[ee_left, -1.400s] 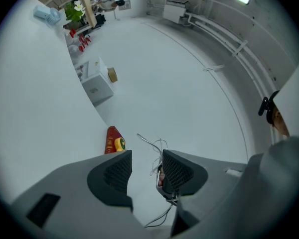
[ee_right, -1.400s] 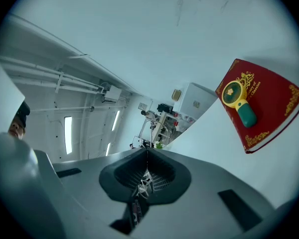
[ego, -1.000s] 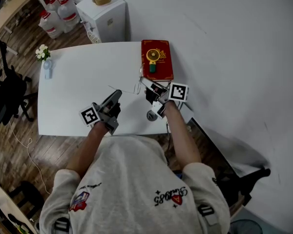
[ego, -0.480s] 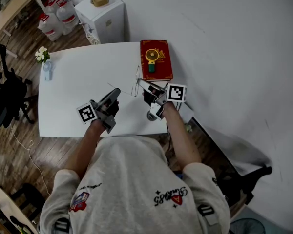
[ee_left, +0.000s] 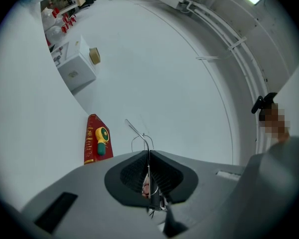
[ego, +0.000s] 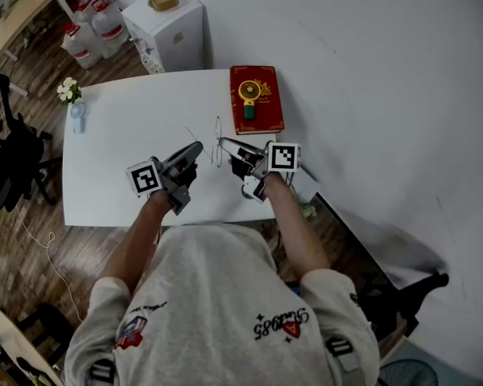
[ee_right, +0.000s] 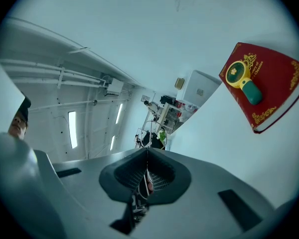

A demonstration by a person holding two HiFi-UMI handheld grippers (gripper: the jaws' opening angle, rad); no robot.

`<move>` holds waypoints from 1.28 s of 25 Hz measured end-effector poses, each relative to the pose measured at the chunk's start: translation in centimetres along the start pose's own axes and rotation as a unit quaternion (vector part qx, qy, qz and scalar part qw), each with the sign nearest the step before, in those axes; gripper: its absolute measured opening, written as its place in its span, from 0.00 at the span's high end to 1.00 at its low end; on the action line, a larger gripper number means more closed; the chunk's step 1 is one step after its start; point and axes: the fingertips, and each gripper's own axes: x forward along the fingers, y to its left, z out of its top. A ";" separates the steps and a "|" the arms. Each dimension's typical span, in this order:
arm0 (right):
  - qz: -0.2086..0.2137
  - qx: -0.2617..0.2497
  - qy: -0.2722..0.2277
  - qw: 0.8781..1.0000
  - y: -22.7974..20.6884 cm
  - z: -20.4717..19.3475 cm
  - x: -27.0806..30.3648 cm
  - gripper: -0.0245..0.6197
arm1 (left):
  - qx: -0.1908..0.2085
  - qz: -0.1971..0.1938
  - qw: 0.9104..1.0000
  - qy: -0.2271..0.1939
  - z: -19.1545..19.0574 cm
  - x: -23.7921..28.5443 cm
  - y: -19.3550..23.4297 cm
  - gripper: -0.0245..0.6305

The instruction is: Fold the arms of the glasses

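Left hand-held gripper [ego: 193, 149] shut tight on thin wire of glasses [ego: 217, 140]; right hand-held gripper [ego: 227, 145] likewise clamped on frame. Glasses held between both, over white bench [ego: 121, 155], near red book [ego: 270, 112].

One pair of glasses [ego: 217, 135], one red book [ego: 270, 107], one yellow fan [ego: 248, 95] and perhaps three water jugs [ego: 109, 18].

Head view looks steeply down; both gripper views look level, sharing the red book [ego: 270, 107].
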 end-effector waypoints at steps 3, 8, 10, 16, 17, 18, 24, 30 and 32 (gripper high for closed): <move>-0.004 0.003 0.011 1.000 0.1 -0.8 0.3 0.95 | -0.003 0.006 1.000 0.011 -0.3 0.3 0.1 0.94; 0.012 -0.002 0.032 0.999 0.9 -1.9 0.9 0.95 | 0.003 0.015 0.999 0.040 -1.3 1.3 0.3 0.95; 0.010 -0.001 0.038 0.999 0.8 -2.3 0.8 0.95 | 0.003 0.013 0.999 0.046 -1.7 1.6 0.2 0.95; 0.008 -0.004 0.045 0.999 0.9 -2.8 0.6 0.95 | 0.000 0.015 0.998 0.062 -2.4 1.7 0.3 0.95; 0.007 -0.004 0.045 0.999 0.9 -2.9 0.5 0.95 | 0.000 0.016 0.998 0.064 -2.5 1.7 0.3 0.95; 0.006 -0.004 0.045 0.999 0.8 -2.9 0.4 0.95 | -0.001 0.018 0.998 0.066 -2.6 1.7 0.4 0.95; 0.004 -0.007 0.046 0.999 0.5 -3.0 0.3 0.95 | 0.024 0.049 0.993 0.105 -3.4 2.0 0.9 0.95; 0.008 -0.004 0.042 0.999 0.6 -3.2 0.3 0.95 | 0.086 0.088 0.982 0.142 -3.9 1.7 1.4 0.93; 0.005 -0.002 0.042 0.999 0.4 -3.2 0.2 0.95 | 0.109 0.099 0.977 0.153 -4.0 1.7 1.4 0.88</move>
